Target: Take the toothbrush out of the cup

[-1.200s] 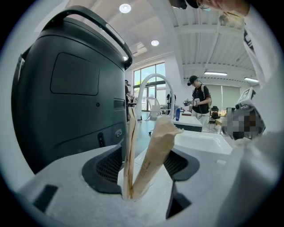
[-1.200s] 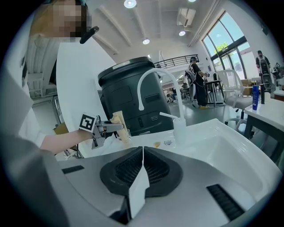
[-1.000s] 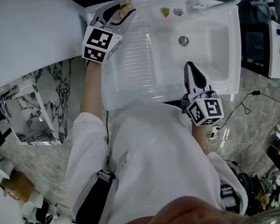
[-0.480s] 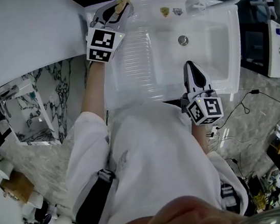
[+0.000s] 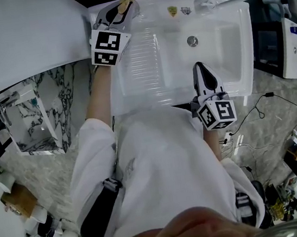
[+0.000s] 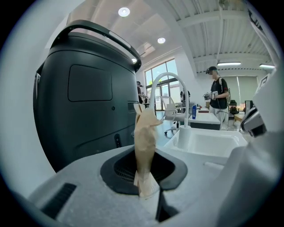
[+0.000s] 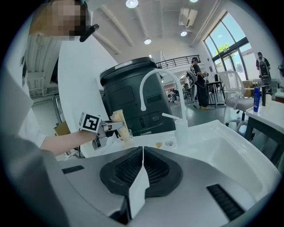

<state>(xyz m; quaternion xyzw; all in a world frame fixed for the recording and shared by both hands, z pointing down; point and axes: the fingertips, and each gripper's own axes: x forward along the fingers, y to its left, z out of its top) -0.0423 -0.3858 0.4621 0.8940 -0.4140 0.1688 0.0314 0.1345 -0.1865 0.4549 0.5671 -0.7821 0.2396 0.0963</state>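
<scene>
At the back left corner of the white sink (image 5: 237, 53), the left gripper (image 5: 125, 7) had just been closing, and its jaws now stood narrow, pinched on the toothbrush (image 6: 144, 146) — a tan, paper-coloured strip that rose upright between the pads and stuck out above them. From the right gripper view, the lower end of the toothbrush ran down into a clear cup (image 7: 127, 135) that stood on the sink's rim right under the left gripper, so it was gripped but not out of the cup. Behind the cup stood a large black bin (image 6: 84, 106) with a curved handle across its top, and the white arched faucet (image 7: 151, 84) rose beside it, with a white pump bottle (image 7: 181, 128) at its foot near the basin. The right gripper (image 5: 201, 70) hung over the near edge of the sink, well apart from the cup — its jaws pressed together with nothing between them. The drain (image 5: 192, 41) lay in the basin between the two grippers. A person (image 6: 218, 95) stood far back in the room.
</scene>
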